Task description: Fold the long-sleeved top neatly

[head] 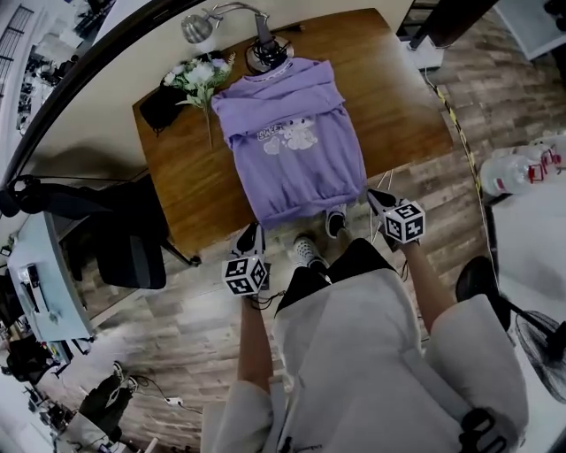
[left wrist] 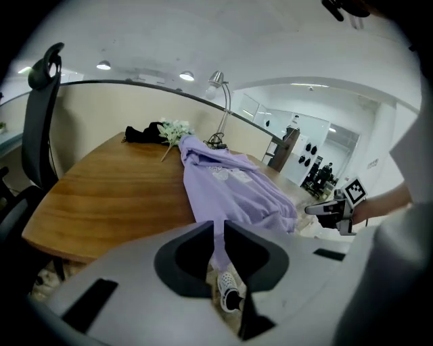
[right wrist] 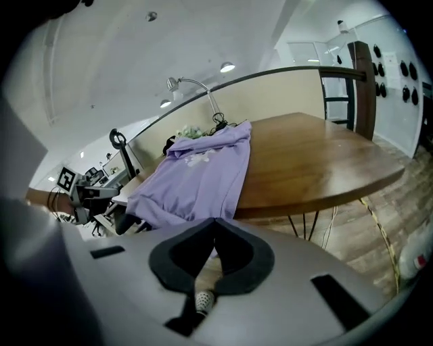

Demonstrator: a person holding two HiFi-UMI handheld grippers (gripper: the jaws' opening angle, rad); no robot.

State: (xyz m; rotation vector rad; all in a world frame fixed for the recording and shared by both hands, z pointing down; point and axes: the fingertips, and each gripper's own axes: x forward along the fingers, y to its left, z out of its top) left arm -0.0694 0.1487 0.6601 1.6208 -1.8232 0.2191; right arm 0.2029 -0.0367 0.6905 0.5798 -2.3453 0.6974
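A purple long-sleeved top (head: 296, 142) lies face up on the wooden table (head: 398, 97), collar at the far side, hem hanging over the near edge. My left gripper (head: 250, 234) is just off the hem's left corner, below the table edge. In the left gripper view its jaws (left wrist: 218, 230) stand almost together; purple cloth (left wrist: 230, 182) shows through the thin slit, and I cannot tell whether it is pinched. My right gripper (head: 378, 199) hovers by the hem's right corner. Its jaws (right wrist: 215, 226) are shut with nothing in them, and the top (right wrist: 203, 169) lies ahead to the left.
White flowers (head: 202, 75), a black item (head: 159, 106) and a desk lamp (head: 199, 25) sit at the table's far left. A black office chair (head: 124, 239) stands left of the table. Water bottles (head: 522, 168) and a fan (head: 539, 345) are at the right. The person's shoes (head: 307, 250) are under the edge.
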